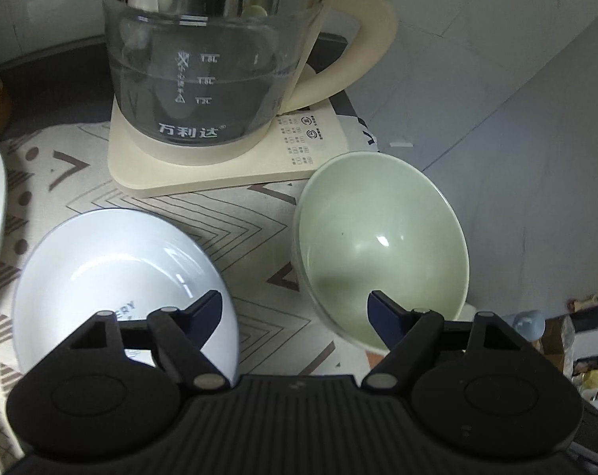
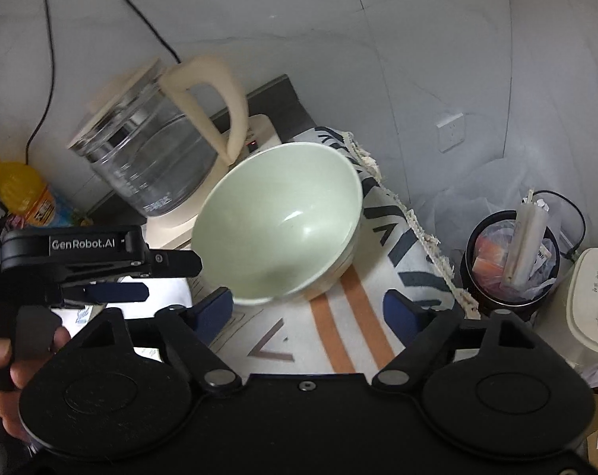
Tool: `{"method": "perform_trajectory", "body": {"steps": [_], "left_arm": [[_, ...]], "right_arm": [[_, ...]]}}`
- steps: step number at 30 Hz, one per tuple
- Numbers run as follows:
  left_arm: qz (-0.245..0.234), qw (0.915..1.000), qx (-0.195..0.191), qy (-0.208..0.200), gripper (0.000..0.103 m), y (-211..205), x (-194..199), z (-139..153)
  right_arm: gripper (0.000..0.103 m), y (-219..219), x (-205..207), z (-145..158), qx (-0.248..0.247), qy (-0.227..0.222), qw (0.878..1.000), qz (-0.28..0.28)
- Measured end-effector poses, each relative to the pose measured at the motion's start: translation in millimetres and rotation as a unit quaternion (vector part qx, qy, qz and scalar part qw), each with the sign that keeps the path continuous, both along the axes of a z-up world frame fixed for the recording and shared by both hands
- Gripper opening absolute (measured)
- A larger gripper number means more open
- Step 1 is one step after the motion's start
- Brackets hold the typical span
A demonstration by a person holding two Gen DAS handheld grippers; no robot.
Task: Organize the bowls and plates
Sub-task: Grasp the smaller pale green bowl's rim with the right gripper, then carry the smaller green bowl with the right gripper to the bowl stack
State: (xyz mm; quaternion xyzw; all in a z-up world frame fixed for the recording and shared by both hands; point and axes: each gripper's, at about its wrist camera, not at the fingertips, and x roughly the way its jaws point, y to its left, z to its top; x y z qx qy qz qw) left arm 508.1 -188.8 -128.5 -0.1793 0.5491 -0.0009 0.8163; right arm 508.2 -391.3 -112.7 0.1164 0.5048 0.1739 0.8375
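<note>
kettle [image 1: 204, 59]: top cut off | white bowl [image 1: 112, 277]: near rim hidden | yellow bottle [image 2: 25, 194]: label unreadable

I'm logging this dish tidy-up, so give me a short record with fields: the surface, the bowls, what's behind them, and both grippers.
surface: patterned cloth
bowls: green bowl and white bowl, side by side, apart, both empty
behind them: glass kettle on its cream base
left gripper: open, holds nothing, over the gap between the bowls
right gripper: open, holds nothing, by the green bowl
</note>
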Motion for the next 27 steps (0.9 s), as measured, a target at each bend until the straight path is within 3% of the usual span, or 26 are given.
{"method": "perform_trajectory", "body": {"steps": [4,9,15,21,27], "left_arm": [[0.015,0.9998,-0.008,0.006,0.058,0,10,-11],[0.037,0.9989,-0.018,0.023,0.037,3,20,-29],[0.04,0.9981,-0.034,0.031,0.015,-2,26,-43],[0.04,0.9982,-0.029,0.034,0.013,-6,25,-43],[0.023,0.9994,-0.023,0.01,0.013,-5,19,-30]], "right_arm": [[0.067,0,13,-9,0.008,0.008,1.0,-0.007],[0.047,5,30,-25,0.018,0.024,0.999,-0.014],[0.035,15,42,-41,0.005,0.034,0.999,-0.02],[0.029,18,50,-52,-0.006,0.032,0.999,-0.016],[0.025,19,46,-49,-0.015,0.029,0.999,-0.019]]}}
